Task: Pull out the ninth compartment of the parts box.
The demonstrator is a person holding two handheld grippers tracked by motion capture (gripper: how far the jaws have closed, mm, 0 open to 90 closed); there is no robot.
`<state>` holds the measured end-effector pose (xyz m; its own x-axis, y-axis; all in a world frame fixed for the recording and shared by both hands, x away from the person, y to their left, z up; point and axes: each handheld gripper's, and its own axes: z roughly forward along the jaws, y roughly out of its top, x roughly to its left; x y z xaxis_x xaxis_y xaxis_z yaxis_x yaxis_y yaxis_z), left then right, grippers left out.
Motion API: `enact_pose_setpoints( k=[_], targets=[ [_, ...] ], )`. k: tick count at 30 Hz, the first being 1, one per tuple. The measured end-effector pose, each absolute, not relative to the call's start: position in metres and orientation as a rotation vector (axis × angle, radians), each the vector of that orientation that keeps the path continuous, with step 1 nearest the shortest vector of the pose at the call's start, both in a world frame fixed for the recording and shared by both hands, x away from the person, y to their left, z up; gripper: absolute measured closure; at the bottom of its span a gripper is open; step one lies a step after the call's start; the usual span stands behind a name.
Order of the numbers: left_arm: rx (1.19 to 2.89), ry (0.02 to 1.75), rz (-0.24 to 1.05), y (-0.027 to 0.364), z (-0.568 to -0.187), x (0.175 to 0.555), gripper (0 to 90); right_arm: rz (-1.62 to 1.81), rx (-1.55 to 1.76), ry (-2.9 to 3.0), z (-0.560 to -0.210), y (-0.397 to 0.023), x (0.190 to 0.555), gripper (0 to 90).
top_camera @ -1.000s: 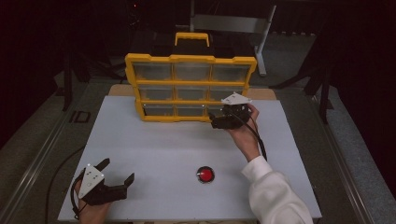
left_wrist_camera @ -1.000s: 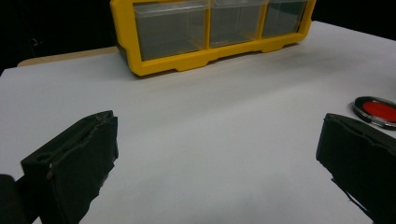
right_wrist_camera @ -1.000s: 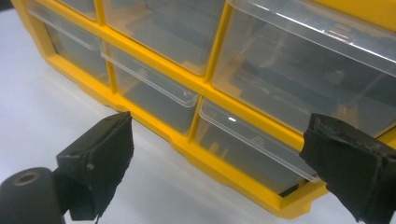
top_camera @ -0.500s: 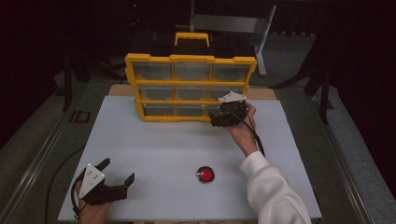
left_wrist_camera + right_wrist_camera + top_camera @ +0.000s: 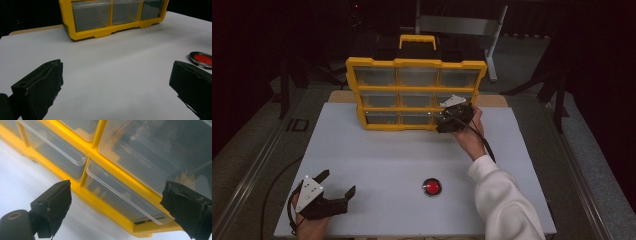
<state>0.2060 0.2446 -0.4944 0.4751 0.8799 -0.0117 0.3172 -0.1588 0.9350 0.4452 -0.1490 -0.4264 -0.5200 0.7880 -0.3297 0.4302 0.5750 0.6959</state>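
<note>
Nine clear plastic drawers in a yellow drawer cabinet, three rows of three, with a yellow handle on top. Boxy and hard-looking, standing upright at the far side of the smooth white table, drawer fronts facing the person. Bottom right drawer see-through with a thin lip along its top, long side running across the cabinet, shut in its slot. Right gripper up against that corner of the cabinet, black jaws spread wide with the drawer front between them, gripping nothing. Left gripper low at the near left of the table, jaws also wide apart and bare, well apart from the cabinet. Round red button with a shiny ring, flat on the table between the two hands.
</note>
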Motion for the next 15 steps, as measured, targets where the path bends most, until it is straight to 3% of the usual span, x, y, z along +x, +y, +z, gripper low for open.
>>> enact_pose_setpoints(
  k=[15],
  targets=[
    [1.715,1.031,0.692,0.2435,-0.4946,0.2061,0.0,0.548,0.823,2.160,-0.4341,-0.1392,0.4389,8.9]
  ],
)
